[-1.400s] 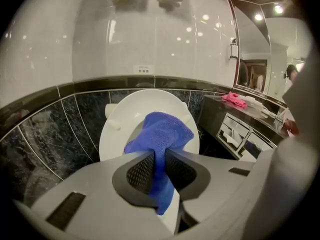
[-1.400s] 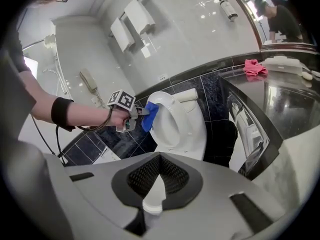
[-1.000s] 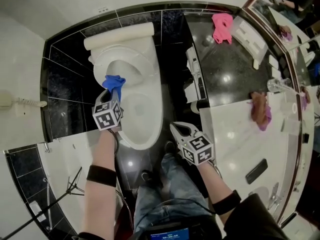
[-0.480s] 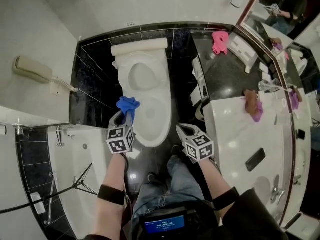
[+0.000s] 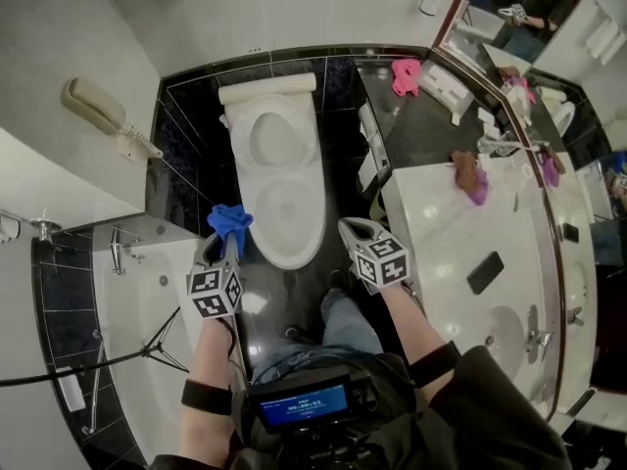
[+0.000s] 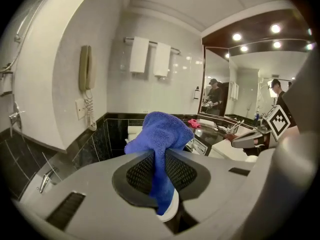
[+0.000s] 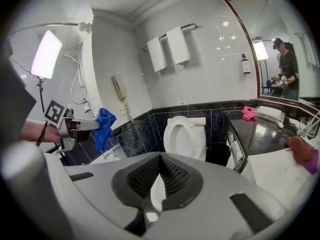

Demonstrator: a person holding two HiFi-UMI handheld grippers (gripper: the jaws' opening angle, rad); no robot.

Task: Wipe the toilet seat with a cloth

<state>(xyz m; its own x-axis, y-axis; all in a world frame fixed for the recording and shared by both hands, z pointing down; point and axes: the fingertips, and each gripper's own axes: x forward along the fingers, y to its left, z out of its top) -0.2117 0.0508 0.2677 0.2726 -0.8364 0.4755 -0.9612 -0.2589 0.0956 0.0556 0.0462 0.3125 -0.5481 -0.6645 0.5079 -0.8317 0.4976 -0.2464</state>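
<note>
mop_guy: Looks like the left gripper (image 5: pixel 221 247) backed off the toilet seat (image 5: pixel 292 251), right?

tile_fan: Yep, its jaws pinch the blue cloth (image 5: pixel 230 221) just left of the seat's front rim. The right gripper (image 5: pixel 354 231) has its jaws closed, empty, right of it.

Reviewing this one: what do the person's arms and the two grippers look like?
The left gripper and the right gripper have pale grey shells, dark meshed pads, and each carries a white cube with black square markers. A black band circles each forearm.
</note>
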